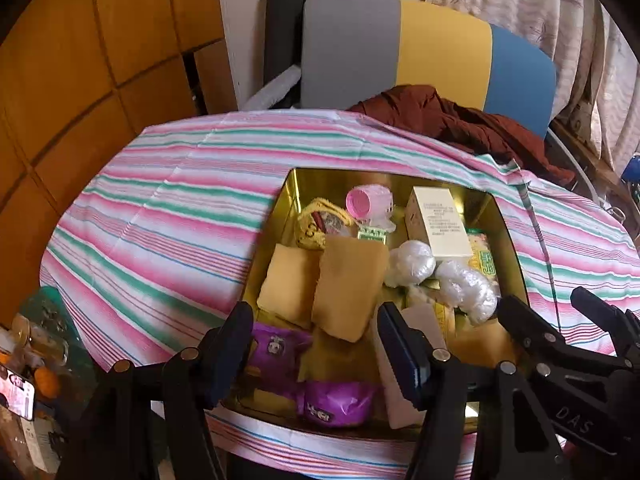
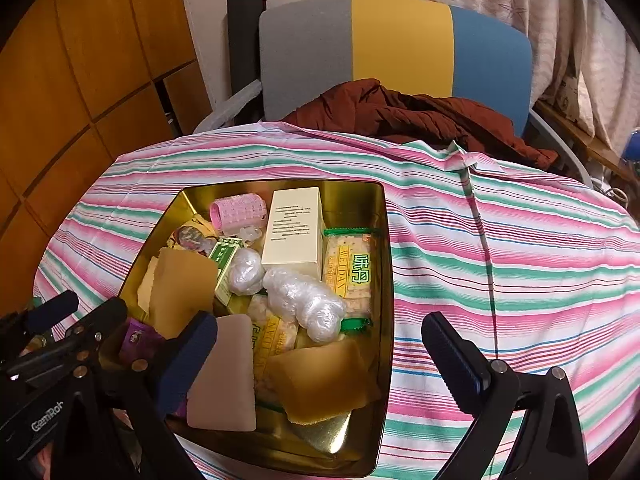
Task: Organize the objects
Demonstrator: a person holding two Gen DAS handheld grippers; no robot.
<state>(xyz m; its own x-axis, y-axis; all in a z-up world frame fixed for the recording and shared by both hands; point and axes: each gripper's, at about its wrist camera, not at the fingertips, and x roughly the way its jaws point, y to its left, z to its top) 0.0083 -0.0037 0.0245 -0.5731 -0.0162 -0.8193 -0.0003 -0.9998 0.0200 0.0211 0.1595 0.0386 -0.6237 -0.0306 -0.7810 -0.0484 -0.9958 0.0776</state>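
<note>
Nearest us, the left tongs (image 1: 314, 344) hang wide apart over the near end of the gold tin (image 2: 384, 264), holding nothing, and the right tongs (image 2: 320, 354) are just as wide, one finger above the tin and the other out over the striped cloth (image 2: 520, 264) that covers the surface. Everything we have to sort already lies inside the tin: purple pouches (image 1: 336, 402) at the near edge, tan sponge pads (image 1: 348, 288) leaning on each other, two crinkly plastic-wrapped bundles (image 2: 304, 300), a cream carton (image 2: 294, 236), green-lettered cracker packs (image 2: 354, 276) and a pink hair roller (image 2: 238, 210) at the far end. We judge all of it light. The pads look soft and will squash, so we would pinch one across its thin edge; the wrapped bundles look slippery and want a grip around the middle; the carton is stiff, best taken across its narrow sides; the crackers seem brittle, so a gentle squeeze only.
</note>
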